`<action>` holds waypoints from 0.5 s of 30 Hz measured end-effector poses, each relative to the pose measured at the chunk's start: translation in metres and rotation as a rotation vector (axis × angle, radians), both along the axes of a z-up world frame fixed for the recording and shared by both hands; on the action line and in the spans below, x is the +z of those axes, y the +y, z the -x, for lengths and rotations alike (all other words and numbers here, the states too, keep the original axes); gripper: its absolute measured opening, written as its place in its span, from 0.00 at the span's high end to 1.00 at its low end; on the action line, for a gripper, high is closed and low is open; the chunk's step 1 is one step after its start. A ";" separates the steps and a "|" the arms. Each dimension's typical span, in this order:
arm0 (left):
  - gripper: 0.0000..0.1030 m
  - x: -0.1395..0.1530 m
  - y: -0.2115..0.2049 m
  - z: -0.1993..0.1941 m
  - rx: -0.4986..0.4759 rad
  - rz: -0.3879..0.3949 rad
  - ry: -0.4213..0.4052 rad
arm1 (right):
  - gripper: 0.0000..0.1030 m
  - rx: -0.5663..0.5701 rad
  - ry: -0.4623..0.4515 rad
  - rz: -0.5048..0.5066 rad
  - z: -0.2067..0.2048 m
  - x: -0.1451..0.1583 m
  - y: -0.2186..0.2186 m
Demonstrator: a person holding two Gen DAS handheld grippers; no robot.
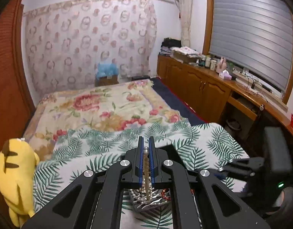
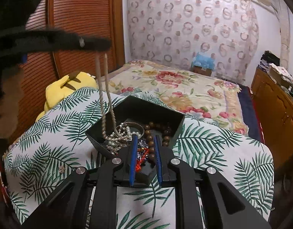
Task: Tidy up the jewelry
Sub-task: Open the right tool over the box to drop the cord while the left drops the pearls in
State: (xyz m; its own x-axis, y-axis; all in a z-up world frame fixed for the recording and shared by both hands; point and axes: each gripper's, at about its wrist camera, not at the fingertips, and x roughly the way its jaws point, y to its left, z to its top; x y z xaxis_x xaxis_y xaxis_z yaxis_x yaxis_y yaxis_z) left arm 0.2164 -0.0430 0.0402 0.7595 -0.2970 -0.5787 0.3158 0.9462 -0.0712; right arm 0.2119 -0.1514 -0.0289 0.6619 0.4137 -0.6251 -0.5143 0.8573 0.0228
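Over the palm-print bench and its black box, I had my left hand-held gripper pinched on the pearl necklace, its tail trailing in the box, my right hand-held gripper waiting wide: lifting out, untangling probably next

A jewelry box sits on a leaf-print cloth at the bed's near end. Inside it, a pearl necklace lies left of wooden beads. A plush toy lies behind-left of the box, cabinets right of the bed
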 end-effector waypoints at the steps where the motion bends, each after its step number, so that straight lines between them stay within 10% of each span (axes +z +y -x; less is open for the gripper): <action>1: 0.96 -0.004 0.000 -0.001 0.001 0.000 0.009 | 0.82 -0.005 -0.003 -0.005 0.003 0.001 -0.003; 15: 0.96 -0.031 -0.008 0.003 -0.007 -0.021 0.059 | 0.82 -0.032 0.016 -0.048 0.029 -0.007 -0.020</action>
State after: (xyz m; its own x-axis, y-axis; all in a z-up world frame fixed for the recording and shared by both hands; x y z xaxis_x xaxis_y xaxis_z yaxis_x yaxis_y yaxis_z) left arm 0.2130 -0.0510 0.0089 0.7219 -0.2897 -0.6284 0.3186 0.9453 -0.0697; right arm 0.1825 -0.1715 -0.0360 0.6652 0.4221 -0.6159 -0.4859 0.8710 0.0721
